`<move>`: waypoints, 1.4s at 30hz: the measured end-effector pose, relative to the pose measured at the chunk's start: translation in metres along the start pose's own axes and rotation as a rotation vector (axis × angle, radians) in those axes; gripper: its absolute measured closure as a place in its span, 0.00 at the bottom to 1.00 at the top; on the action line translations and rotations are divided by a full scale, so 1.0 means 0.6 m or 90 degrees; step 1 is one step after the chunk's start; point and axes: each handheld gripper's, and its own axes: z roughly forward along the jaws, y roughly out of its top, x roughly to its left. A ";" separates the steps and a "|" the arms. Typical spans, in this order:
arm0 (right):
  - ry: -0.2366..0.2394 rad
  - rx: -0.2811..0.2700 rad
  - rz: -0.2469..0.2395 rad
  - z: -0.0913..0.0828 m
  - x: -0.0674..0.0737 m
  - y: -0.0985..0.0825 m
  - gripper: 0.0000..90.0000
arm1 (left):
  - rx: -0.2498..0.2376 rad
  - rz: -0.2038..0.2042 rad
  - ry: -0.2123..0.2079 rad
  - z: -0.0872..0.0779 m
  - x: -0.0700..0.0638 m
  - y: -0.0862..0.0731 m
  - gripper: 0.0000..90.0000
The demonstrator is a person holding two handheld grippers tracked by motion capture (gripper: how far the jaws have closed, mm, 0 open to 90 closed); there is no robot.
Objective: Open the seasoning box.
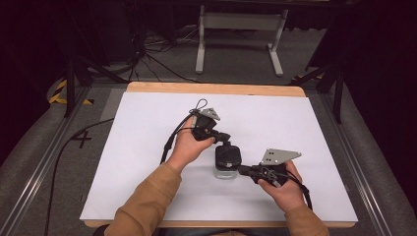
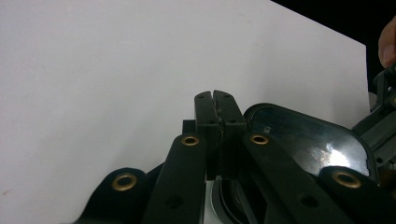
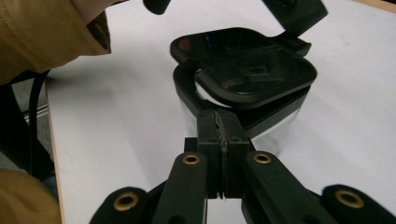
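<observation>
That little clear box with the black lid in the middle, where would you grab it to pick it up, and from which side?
Grip the clear box by its lower see-through walls, one jaw on each opposite side, coming in level from the person's side. The black lid looks raised and tilted, so pinching it might just lift the lid, not the box.

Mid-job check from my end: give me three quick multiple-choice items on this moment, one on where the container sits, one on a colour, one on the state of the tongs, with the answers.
1. Where is the container?
A. Between the two tongs
B. At the table's far edge
C. On the floor

2. What colour is its lid?
A. White
B. Black
C. Orange

3. How do the jaws of the right tongs stand?
A. Wide open
B. Pressed together
C. Hidden behind a sleeve

Answers:
1 A, the high view shows it on the white sheet between the left tongs and the right ones.
2 B, glossy black in the right gripper view.
3 B, no gap shows between them.
</observation>
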 end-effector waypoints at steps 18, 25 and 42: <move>-0.003 -0.034 -0.008 -0.004 -0.006 0.015 1.00 | -0.042 0.031 0.050 -0.092 -0.061 0.003 1.00; -0.002 -0.051 -0.014 -0.005 -0.014 0.026 1.00 | 0.000 0.054 0.023 -0.132 -0.100 -0.001 1.00; -0.022 -0.081 -0.007 -0.006 -0.025 0.036 1.00 | 0.093 0.075 -0.002 -0.087 -0.114 -0.013 0.99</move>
